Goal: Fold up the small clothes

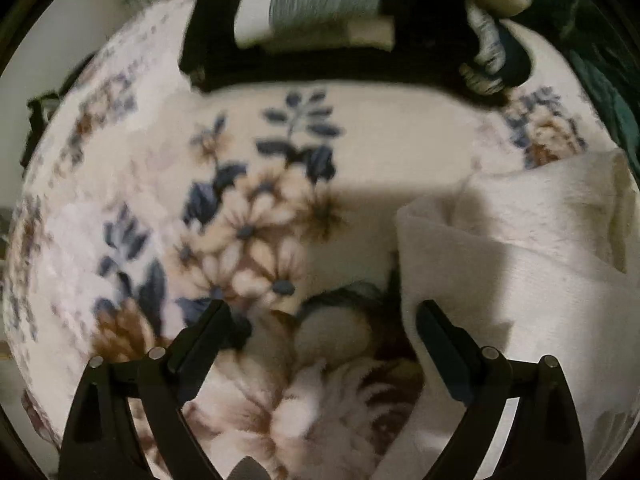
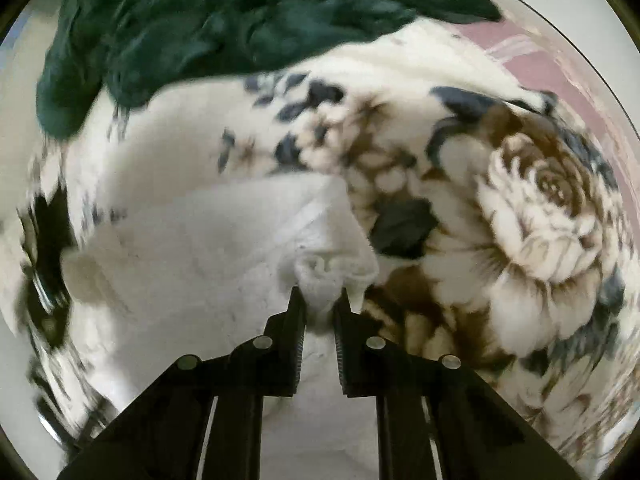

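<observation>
Right wrist view: right tongs (image 2: 320, 300) are pinching a bunched corner of the white cloth (image 2: 192, 248) lying on the floral blanket (image 2: 540, 208), bare blanket lying rightward. Left tongs (image 1: 324, 320) are hovering spread beside the cloth's left edge, folded stack (image 1: 320, 20) well ahead.

We are in a home, most likely on a bed: a plush floral blanket (image 1: 256, 216) spreads beneath both sets of tongs. Beyond the left tongs we see a stack of folded clothes (image 1: 320, 12), and beyond the right tongs a heap of dark green fabric (image 2: 224, 20) lies on the blanket.
</observation>
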`<state>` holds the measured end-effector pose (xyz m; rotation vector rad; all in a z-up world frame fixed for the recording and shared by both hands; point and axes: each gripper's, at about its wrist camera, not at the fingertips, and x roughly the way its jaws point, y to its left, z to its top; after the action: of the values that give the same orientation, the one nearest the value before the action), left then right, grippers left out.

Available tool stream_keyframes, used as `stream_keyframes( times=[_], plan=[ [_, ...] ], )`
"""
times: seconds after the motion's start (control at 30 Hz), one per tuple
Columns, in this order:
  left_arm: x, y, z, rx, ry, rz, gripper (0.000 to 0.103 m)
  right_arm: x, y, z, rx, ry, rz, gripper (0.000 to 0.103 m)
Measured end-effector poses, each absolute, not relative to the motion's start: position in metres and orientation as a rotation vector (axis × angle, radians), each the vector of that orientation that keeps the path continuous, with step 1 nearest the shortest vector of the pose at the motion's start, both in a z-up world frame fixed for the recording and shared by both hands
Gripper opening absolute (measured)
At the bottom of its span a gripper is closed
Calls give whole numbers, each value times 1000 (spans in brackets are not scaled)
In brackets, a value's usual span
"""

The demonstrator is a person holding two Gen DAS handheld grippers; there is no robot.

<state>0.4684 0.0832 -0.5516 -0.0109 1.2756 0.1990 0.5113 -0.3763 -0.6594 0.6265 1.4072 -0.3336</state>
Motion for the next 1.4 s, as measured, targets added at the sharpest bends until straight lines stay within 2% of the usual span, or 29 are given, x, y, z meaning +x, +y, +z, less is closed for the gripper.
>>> stream_keyframes(
  times=[0.03,0.07,0.1,0.13,0.3,0.47,0.7,0.77,0.8,0.83,0.97,1.07,1.13,1.17,1.2,1.23,1.3,1.37,1.4],
  plan=[
    [466,79,-544,-5,1259,195,95,515,-373,-659,582,1456,-319,32],
    [463,75,-535,-7,1244,186,95,518,-369,-657,535,1511,-297,53],
    [460,68,-526,-8,1228,178,95,519,-365,-652,513,1540,-257,98],
    [459,60,-519,-8,1215,177,95,518,-362,-643,495,1531,-224,103],
    [435,-4,-474,-5,1193,117,95,516,-348,-605,352,1538,-108,103],
    [385,-94,-464,43,1258,-17,95,497,-367,-581,299,1579,17,103],
    [263,-245,-507,69,1529,-234,95,441,-460,-563,214,1695,203,103],
    [237,-277,-532,70,1608,-260,95,434,-488,-566,226,1696,219,92],
    [224,-293,-547,71,1644,-274,95,433,-501,-569,252,1687,226,66],
    [213,-307,-557,81,1666,-279,95,436,-510,-574,270,1690,227,48],
    [188,-344,-600,195,1652,-250,95,466,-540,-610,467,1654,250,47],
    [184,-352,-617,242,1614,-209,95,501,-544,-642,654,1637,275,59],
    [183,-354,-617,230,1576,-196,92,530,-539,-665,739,1618,301,60],
    [182,-355,-614,225,1548,-196,81,538,-534,-671,758,1612,300,60],
    [181,-355,-612,227,1528,-196,64,551,-528,-682,788,1614,308,60],
    [181,-356,-609,227,1510,-190,55,559,-522,-689,811,1613,314,60],
    [181,-349,-603,199,1482,-164,24,577,-509,-708,832,1634,322,60],
    [181,-340,-597,162,1468,-144,10,587,-497,-722,846,1665,337,60],
    [182,-334,-594,142,1459,-141,9,590,-489,-728,847,1687,348,60]
  ],
)
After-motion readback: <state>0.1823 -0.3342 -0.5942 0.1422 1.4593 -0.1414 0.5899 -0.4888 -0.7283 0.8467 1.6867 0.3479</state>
